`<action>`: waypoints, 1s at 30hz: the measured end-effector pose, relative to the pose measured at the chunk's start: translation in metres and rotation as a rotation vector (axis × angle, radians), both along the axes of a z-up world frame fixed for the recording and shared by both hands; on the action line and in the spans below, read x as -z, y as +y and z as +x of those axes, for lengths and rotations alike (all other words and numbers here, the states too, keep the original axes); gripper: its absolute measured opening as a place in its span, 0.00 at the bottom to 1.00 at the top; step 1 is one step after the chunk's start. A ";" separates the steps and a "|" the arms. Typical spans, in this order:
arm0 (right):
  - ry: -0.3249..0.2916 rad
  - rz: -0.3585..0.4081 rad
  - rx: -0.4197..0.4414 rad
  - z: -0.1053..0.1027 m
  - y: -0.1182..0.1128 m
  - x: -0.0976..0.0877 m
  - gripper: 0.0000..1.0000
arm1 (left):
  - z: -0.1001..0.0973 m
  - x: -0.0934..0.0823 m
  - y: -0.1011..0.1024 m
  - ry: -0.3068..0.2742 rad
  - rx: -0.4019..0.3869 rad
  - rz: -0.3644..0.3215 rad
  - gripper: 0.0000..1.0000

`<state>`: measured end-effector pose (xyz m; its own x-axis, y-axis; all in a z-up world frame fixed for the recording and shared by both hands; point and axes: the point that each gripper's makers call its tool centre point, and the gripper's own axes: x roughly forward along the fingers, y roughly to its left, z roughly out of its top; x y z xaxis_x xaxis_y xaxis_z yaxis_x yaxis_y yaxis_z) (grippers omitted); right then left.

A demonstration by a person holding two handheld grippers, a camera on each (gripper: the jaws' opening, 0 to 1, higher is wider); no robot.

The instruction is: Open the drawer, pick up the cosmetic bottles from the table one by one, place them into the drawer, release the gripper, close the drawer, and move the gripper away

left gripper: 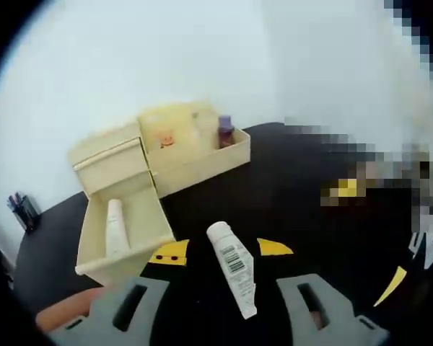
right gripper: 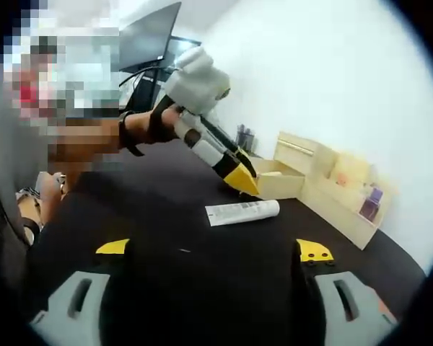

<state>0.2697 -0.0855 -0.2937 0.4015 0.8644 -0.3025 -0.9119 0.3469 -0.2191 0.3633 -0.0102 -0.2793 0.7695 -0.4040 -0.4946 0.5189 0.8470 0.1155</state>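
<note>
Drawer [left gripper: 123, 238] is pulled out of the organizer [left gripper: 166, 155], one tube [left gripper: 115, 227] already lying inside, so I'd say we're mid-task. Second tube [left gripper: 232, 265] lies flat on the black table [left gripper: 289, 202], just beside the open drawer, cap end pointing away from me. Small purple-capped bottle [left gripper: 225, 132] stands in the organizer's open top tray. Left gripper [left gripper: 227, 306]: jaws wide apart, straddling the tube's crimped end, empty, and I can't tell if a pad touches it; lined up for the pick I reckon. Right gripper [right gripper: 213, 292]: jaws spread too, holding nothing, hanging back over bare table
</note>
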 end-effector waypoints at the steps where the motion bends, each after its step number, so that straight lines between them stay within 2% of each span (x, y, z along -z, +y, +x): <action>1: -0.001 0.000 0.001 0.000 0.000 0.000 0.84 | -0.001 0.001 -0.002 0.002 0.002 -0.001 0.29; 6: -0.002 -0.002 0.001 -0.002 0.001 0.002 0.84 | -0.007 0.011 -0.013 0.023 0.015 0.000 0.32; 10: 0.000 0.002 -0.002 -0.003 0.001 0.002 0.84 | -0.014 0.026 -0.023 0.058 0.019 -0.009 0.35; 14: -0.003 0.002 -0.002 -0.004 0.001 0.001 0.84 | -0.013 0.034 -0.024 0.074 0.013 -0.001 0.35; 26: -0.009 0.000 -0.005 -0.004 0.002 0.000 0.84 | -0.004 0.045 -0.021 0.117 -0.002 -0.023 0.35; 30: -0.009 0.006 -0.003 -0.003 0.002 -0.001 0.84 | -0.006 0.043 -0.023 0.117 0.004 -0.034 0.35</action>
